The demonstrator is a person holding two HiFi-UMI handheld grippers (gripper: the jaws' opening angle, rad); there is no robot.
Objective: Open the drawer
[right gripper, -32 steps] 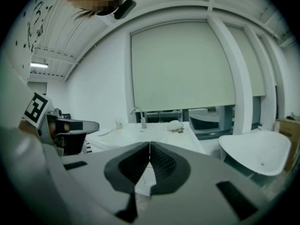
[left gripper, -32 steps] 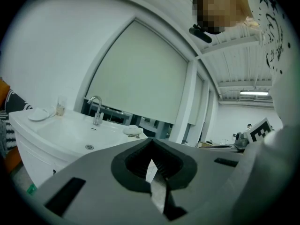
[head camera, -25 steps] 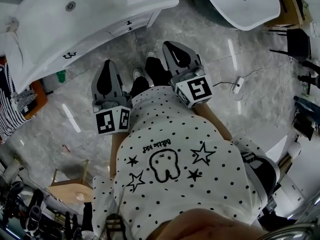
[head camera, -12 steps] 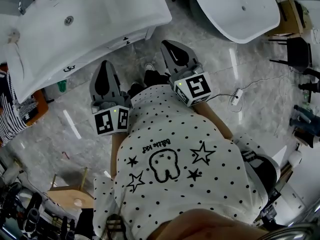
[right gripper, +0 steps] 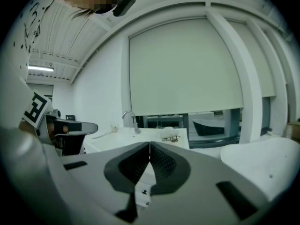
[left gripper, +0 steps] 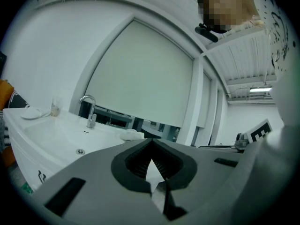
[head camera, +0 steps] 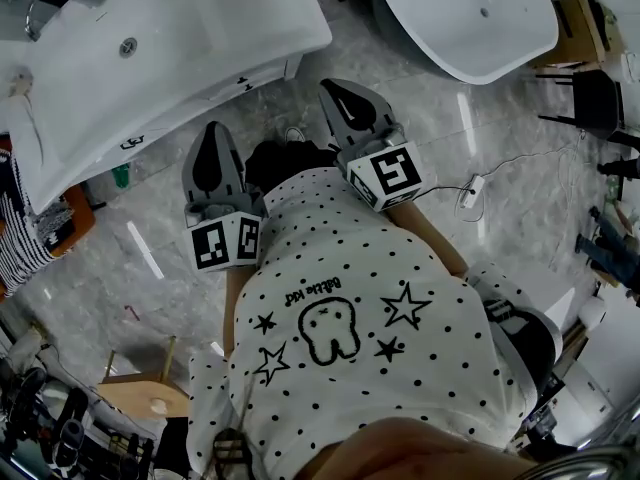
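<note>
A white vanity cabinet (head camera: 265,63) with a sink (head camera: 150,38) stands at the upper left of the head view. Its drawer fronts carry small black handles (head camera: 245,81). My left gripper (head camera: 212,128) is shut and empty, held over the marble floor a short way in front of the cabinet. My right gripper (head camera: 334,88) is also shut and empty, off the cabinet's right corner. In the left gripper view the shut gripper (left gripper: 151,142) faces the sink and its faucet (left gripper: 90,111). In the right gripper view, below the shut gripper (right gripper: 149,144), a drawer front (right gripper: 143,191) shows between the fingers.
A large white tub (head camera: 470,13) stands at the upper right. A cable with a plug block (head camera: 470,190) lies on the floor to the right. A green bottle (head camera: 122,151) stands by the cabinet's foot and a wooden stool (head camera: 140,388) at the lower left.
The person has stepped on across the floor: the cabinet has slid left and up in the head view. Both grippers went along, still shut, and now reach nearer to the cabinet front.
</note>
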